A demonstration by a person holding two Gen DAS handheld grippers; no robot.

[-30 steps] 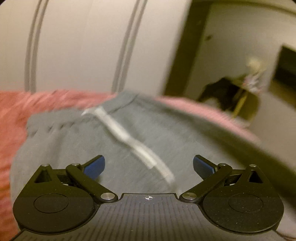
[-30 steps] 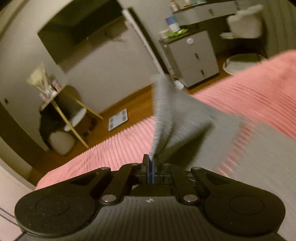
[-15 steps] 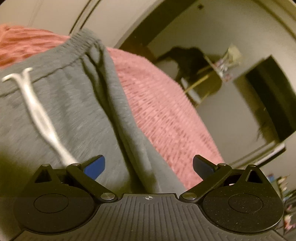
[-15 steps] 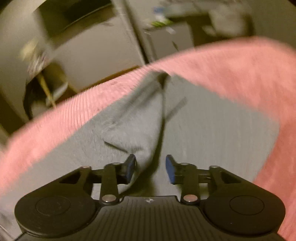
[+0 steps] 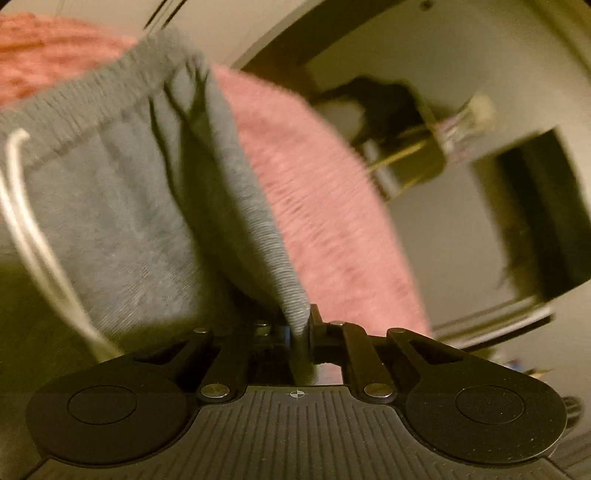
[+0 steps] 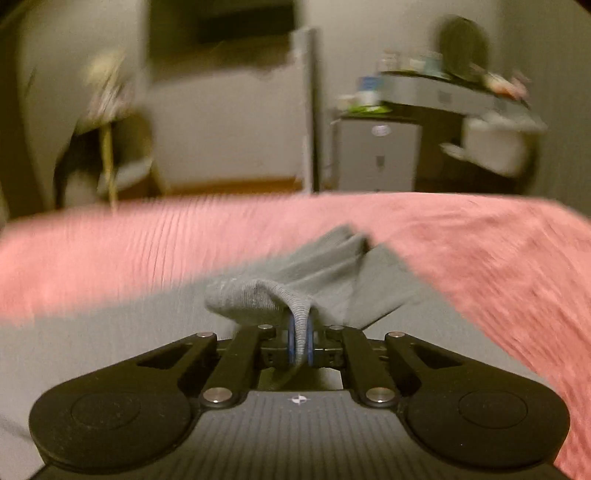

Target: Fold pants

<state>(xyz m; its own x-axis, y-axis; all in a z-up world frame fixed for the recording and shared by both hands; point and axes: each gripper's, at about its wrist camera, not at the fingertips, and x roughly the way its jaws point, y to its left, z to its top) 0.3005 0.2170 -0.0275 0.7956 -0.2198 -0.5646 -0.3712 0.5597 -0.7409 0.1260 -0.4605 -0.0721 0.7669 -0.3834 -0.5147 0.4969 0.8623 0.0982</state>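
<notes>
Grey sweatpants (image 5: 110,206) lie on a pink bedspread (image 5: 317,192). Their ribbed waistband (image 5: 96,92) and white drawstring (image 5: 26,229) show in the left wrist view. My left gripper (image 5: 301,328) is shut on a raised fold of the pants' side edge near the waist. In the right wrist view the grey pants (image 6: 332,280) stretch away over the pink bedspread (image 6: 147,251). My right gripper (image 6: 301,332) is shut on a pinched fold of the grey fabric, lifted slightly off the bed.
Beyond the bed's far edge are a wooden floor (image 6: 236,184), a grey drawer cabinet (image 6: 380,155), a cluttered desk (image 6: 443,92) and a small side table with a dark object (image 6: 92,147). A dark screen (image 6: 221,33) hangs on the wall.
Both grippers have closed on the pants: the left was open over the waist side edge, the right had opened half a second ago and is shut on a fold again.
</notes>
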